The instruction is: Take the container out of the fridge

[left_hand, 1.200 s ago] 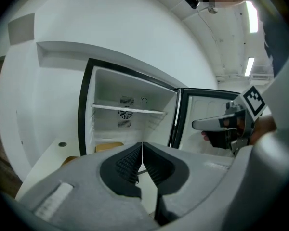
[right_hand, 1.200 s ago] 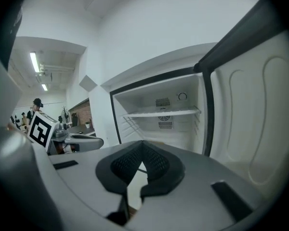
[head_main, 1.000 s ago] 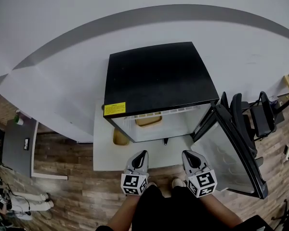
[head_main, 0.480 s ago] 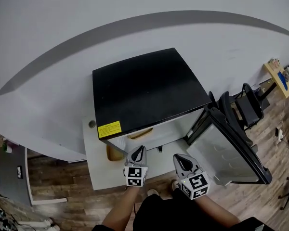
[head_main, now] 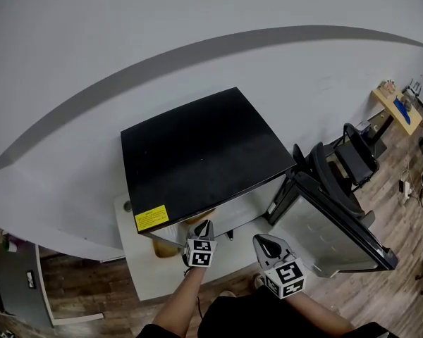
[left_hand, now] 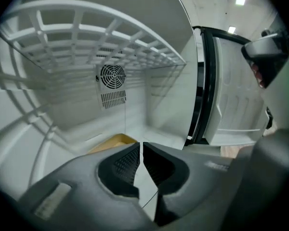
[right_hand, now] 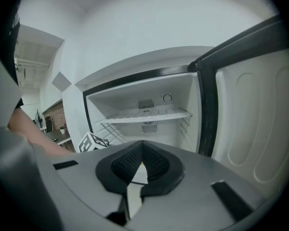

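The black-topped mini fridge stands with its door swung open to the right. My left gripper is shut with nothing in it and reaches into the fridge mouth. In the left gripper view it sits under the white wire shelf. A yellow container lies on the fridge floor just beyond and left of its tips. My right gripper hangs in front of the opening, shut and empty. The left gripper's marker cube shows at the lower left of the right gripper view.
The fridge rests on a white platform, where a tan thing lies at the left front. Black office chairs stand behind the door. A round fan vent is on the fridge's back wall. Wooden floor lies around.
My left gripper has gone forward and down, from in front of the platform into the fridge opening. The right gripper has barely moved. The head view has swung, so the fridge sits lower left.
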Available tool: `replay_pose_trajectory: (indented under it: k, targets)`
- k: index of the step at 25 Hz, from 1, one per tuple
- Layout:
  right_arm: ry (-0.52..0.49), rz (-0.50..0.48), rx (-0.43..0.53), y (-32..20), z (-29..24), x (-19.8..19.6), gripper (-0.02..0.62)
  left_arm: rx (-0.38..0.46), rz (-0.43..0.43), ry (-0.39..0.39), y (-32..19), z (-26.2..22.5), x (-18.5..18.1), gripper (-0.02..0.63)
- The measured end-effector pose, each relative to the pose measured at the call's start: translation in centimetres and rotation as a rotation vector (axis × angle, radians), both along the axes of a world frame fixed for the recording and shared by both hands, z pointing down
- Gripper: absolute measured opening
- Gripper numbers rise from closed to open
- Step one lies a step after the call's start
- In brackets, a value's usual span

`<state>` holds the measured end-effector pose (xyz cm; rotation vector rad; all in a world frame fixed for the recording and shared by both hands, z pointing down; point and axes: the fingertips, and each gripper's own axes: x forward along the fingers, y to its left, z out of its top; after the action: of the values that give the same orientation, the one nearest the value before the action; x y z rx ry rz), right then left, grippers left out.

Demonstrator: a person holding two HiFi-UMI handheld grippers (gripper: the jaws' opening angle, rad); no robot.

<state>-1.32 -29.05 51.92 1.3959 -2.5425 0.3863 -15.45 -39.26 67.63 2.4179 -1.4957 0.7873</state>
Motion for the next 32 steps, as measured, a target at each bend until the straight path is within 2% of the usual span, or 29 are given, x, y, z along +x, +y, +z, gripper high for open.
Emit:
replay_pose_trajectory:
  k: [3, 6, 9, 12, 16, 20, 22, 26, 32]
  targets:
    - [0.006, 0.006, 0.002, -0.4, -0.1, 0.3, -0.004, -0.037, 0.046, -0.044, -1.0, 1.5, 0.5, 0.033]
    - [0.009, 0.000, -0.006, -0.6, 0.1, 0.2, -0.003, -0.077, 0.096, -0.080, -2.3, 2.8, 1.0, 0.122]
    - [0.027, -0.012, -0.008, -0.6, 0.3, 0.2, -0.003, -0.114, 0.140, -0.147, -3.7, 4.2, 1.1, 0.153]
    - [0.050, 0.010, 0.010, -1.1, -0.1, 0.9, -0.003, -0.161, 0.166, -0.212, -4.8, 5.4, 0.9, 0.172]
    - [0.045, 0.046, -0.013, -1.2, 0.7, 2.8, -0.004, -0.218, 0.180, -0.240, -5.5, 7.3, 0.9, 0.187]
    - [0.061, 0.060, -0.021, -1.1, 0.8, 3.7, -0.003, -0.222, 0.302, -0.365, -5.9, 8.4, 2.0, 0.189]
    - [0.073, 0.059, -0.019, -1.0, 0.6, 3.8, -0.003, -0.237, 0.335, -0.414, -6.2, 9.2, 2.0, 0.189]
    - [0.084, 0.068, -0.029, -0.7, 0.9, 4.4, -0.003, -0.299, 0.285, -0.372, -6.6, 10.7, 1.1, 0.189]
    - [0.098, 0.080, -0.055, 0.0, 1.7, 5.4, -0.003, -0.312, 0.261, -0.337, -6.9, 10.9, 1.0, 0.183]
